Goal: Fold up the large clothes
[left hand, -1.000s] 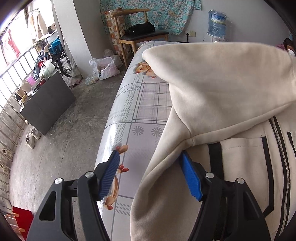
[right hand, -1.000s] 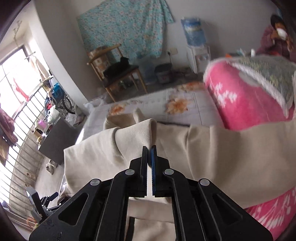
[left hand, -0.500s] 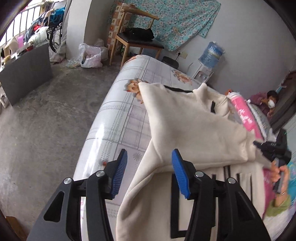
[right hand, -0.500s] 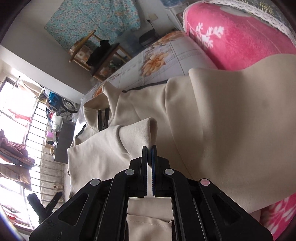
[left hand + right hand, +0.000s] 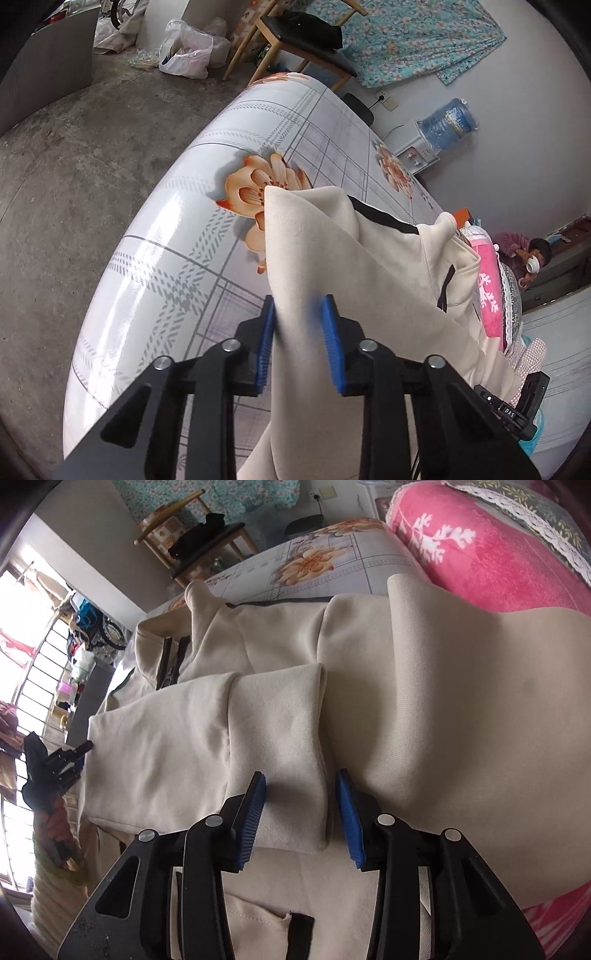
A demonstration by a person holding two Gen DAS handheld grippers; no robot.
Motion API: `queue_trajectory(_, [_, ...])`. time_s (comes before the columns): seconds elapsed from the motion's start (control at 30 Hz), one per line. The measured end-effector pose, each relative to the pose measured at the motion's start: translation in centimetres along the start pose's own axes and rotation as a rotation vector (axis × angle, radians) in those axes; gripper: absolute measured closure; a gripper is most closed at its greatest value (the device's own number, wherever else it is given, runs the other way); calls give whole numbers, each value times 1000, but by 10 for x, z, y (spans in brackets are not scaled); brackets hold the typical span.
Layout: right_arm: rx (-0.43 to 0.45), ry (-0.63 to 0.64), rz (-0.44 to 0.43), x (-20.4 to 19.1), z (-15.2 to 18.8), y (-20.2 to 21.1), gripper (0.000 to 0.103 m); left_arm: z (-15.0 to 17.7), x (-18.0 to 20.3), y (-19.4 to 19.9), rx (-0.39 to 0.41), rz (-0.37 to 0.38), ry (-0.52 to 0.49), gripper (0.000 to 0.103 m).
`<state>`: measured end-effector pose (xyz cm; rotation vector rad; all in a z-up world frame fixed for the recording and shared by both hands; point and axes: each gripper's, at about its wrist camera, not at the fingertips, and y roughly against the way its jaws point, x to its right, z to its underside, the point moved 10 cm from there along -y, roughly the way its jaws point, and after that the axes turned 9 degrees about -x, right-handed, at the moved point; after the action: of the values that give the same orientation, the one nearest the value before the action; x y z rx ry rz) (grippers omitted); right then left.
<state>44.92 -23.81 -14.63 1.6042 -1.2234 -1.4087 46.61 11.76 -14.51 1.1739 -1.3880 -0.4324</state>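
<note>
A cream jacket (image 5: 391,266) with black trim lies spread over the bed (image 5: 184,206). Its folded left edge rises between the blue pads of my left gripper (image 5: 298,306), whose jaws are closing and pinch the cloth. In the right wrist view the jacket (image 5: 461,720) fills the frame, and a sleeve (image 5: 280,723) lies folded across the body. My right gripper (image 5: 301,775) hovers over the sleeve's end, jaws opening, and its pads stand clear of the cloth on both sides. The left gripper (image 5: 55,764) shows at the jacket's left edge.
The bed has a glossy floral plaid cover and a pink blanket (image 5: 491,554) beside the jacket. A wooden chair (image 5: 295,40), plastic bags (image 5: 184,55) and a water dispenser (image 5: 443,129) stand beyond it on the concrete floor. A person (image 5: 532,258) sits at the far right.
The right gripper sank to the jacket, opened and let the sleeve go, which now lies flat. The left gripper swung along the bed edge and closed on the jacket's edge.
</note>
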Motion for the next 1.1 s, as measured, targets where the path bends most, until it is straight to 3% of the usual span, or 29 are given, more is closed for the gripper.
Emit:
queue_trajectory(0.07, [7, 40, 46, -3, 1, -1, 75, 0, 8, 4, 22, -24, -47, 95])
queue_trajectory(0.17, [11, 62, 103, -1, 1, -2, 97, -2, 22, 19, 65, -58, -128, 97])
queue_trajectory(0.27, [43, 52, 38, -12, 4, 18, 99, -4, 30, 32, 84, -87, -172, 98])
queue_trajectory(0.37, [79, 50, -89, -31, 9, 44, 99, -10, 19, 30, 66, -108, -147, 98])
queue_trajectory(0.5, [44, 41, -3, -15, 9, 23, 99, -9, -4, 6, 10, -106, -82, 97])
queue_trajectory(0.63, [-15, -9, -2, 2, 14, -3, 99, -9, -13, -2, 11, -82, -47, 94])
queue_trajectory(0.73, [5, 1, 42, 3, 12, 0, 95, -12, -13, 4, 25, -85, -50, 89])
queue_trajectory(0.8, [18, -1, 95, 6, 11, 7, 87, -14, -14, 18, 61, -114, -53, 78])
queue_trajectory(0.93, [144, 80, 271, -4, 6, 43, 71, -2, 2, 59, 155, -88, -127, 76])
queue_trajectory(1.0, [173, 150, 257, -25, 6, 47, 65, 18, 22, 64, 144, -75, -210, 75])
queue_trajectory(1.07, [166, 229, 219, -48, 9, 37, 53, 45, 41, 53, 89, -86, -299, 73])
queue_trajectory(1.1, [156, 264, 215, -57, 11, 28, 53, 58, 49, 42, 54, -104, -337, 72])
